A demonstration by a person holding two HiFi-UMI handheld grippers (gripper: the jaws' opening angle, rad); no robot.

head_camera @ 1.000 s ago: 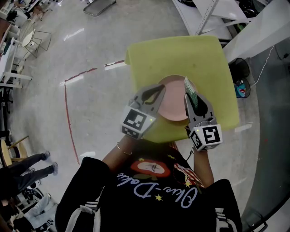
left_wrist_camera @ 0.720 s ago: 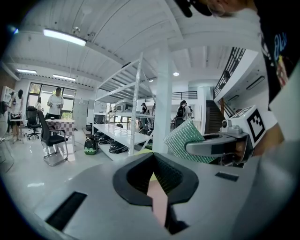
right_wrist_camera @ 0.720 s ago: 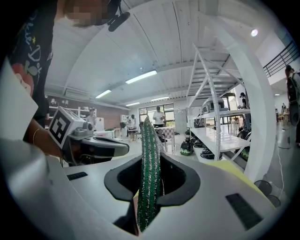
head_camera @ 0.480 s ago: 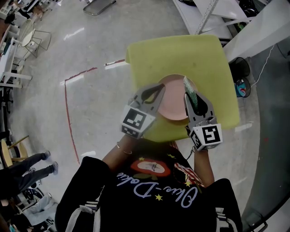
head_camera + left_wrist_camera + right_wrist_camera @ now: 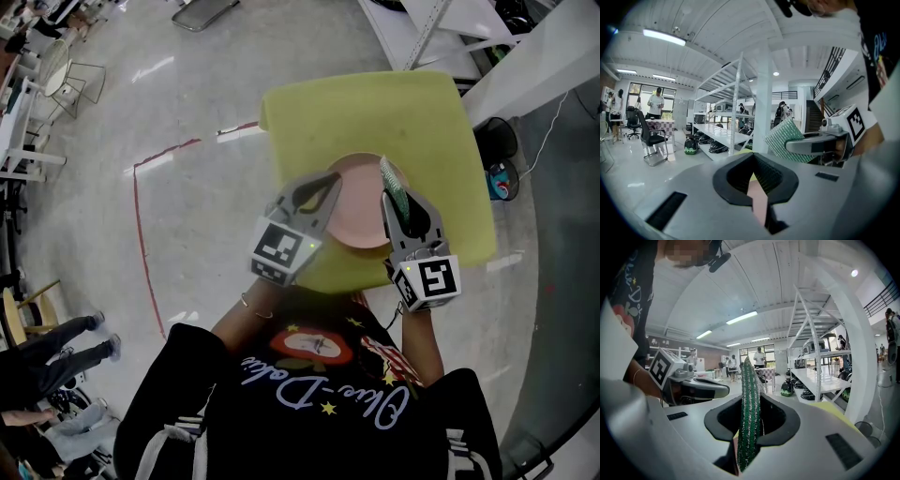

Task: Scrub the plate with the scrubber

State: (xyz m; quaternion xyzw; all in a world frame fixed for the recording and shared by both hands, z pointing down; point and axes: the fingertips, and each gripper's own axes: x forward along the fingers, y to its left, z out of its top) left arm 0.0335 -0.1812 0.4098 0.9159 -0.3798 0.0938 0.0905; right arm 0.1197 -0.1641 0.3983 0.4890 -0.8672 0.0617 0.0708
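Where the pink plate lies over the near half of the yellow-green tabletop, the left tool is pressed together on its left rim. The pink edge runs between the closed jaws in the left gripper view. The right tool is pinching the green scrubber, which stands on edge between its jaws at the plate's right rim — contact with the plate cannot be confirmed. Both tools point toward the far side.
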